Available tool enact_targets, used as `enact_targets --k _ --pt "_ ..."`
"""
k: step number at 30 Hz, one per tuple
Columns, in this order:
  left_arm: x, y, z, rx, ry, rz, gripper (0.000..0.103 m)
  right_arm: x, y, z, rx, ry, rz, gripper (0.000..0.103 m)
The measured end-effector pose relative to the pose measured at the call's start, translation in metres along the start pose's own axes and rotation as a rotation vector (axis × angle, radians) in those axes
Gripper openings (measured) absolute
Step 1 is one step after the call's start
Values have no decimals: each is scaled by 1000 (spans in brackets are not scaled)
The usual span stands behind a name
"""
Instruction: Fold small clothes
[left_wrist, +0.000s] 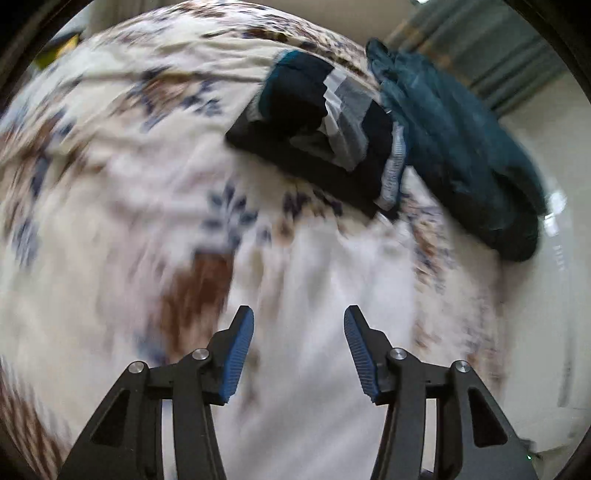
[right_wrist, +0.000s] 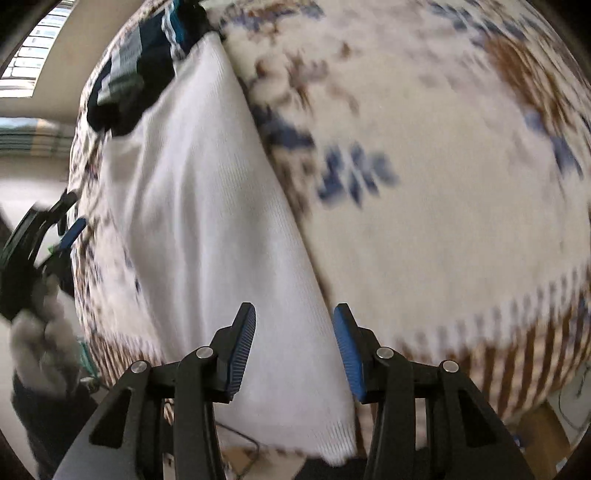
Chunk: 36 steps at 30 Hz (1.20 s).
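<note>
A white knit garment lies flat on the patterned bedspread, stretching from the near edge toward the far clothes pile. It also shows in the left wrist view, blurred. My right gripper is open, its jaws over the garment's near right edge. My left gripper is open and empty above the white garment; it also shows at the left edge of the right wrist view. A dark folded pile with grey and white stripes lies beyond, with a crumpled teal garment beside it.
The bedspread is cream with blue and brown leaf prints. The bed's edge drops to a pale floor on the right in the left wrist view. Curtains hang behind. Cables and boxes lie on the floor below the bed's near edge.
</note>
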<state>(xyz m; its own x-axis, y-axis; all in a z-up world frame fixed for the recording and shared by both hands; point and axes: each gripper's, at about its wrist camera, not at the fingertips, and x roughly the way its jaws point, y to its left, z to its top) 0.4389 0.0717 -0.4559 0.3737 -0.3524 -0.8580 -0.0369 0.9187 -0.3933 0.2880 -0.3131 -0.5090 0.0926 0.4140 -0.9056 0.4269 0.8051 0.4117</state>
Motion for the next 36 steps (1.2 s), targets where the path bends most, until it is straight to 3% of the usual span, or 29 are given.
enact_targets --k 3,4,8,11,16,18,20,21,22,23,24,27,28,31,36 --pt "50 -4 27 47 47 23 42 13 8 31 1 -17 22 46" --pt "63 -5 32 63 51 16 10 19 11 42 2 -15 29 46" --pt "75 2 37 117 35 105 7 40 21 70 -4 9 42 46" --pt "88 26 41 55 79 115 7 49 24 87 -12 29 46 46" --pt "68 30 46 -49 88 29 17 49 29 112 -27 40 58 46" --pt "42 28 45 -99 22 -21 18 43 29 119 -34 39 75 46" --pt "22 20 39 -129 -28 -101 32 41 34 127 -44 39 97 46" --pt "18 16 36 -132 -41 -117 47 40 36 129 -51 43 105 46" --pt "17 9 31 -120 -43 -142 55 40 37 130 -61 50 115 47" --pt "22 6 29 -102 -30 -143 62 43 41 132 -77 62 128 47" --pt "33 2 27 -78 -7 -106 62 46 43 133 -87 67 129 47" --pt "77 20 26 -50 73 97 62 56 48 136 -114 86 113 47" --pt "90 33 25 -62 93 125 64 59 48 136 -118 92 109 47" --pt "97 56 25 -115 108 69 64 67 48 136 -137 114 106 47" --pt "59 39 22 -101 80 4 63 67 42 131 -136 128 122 47"
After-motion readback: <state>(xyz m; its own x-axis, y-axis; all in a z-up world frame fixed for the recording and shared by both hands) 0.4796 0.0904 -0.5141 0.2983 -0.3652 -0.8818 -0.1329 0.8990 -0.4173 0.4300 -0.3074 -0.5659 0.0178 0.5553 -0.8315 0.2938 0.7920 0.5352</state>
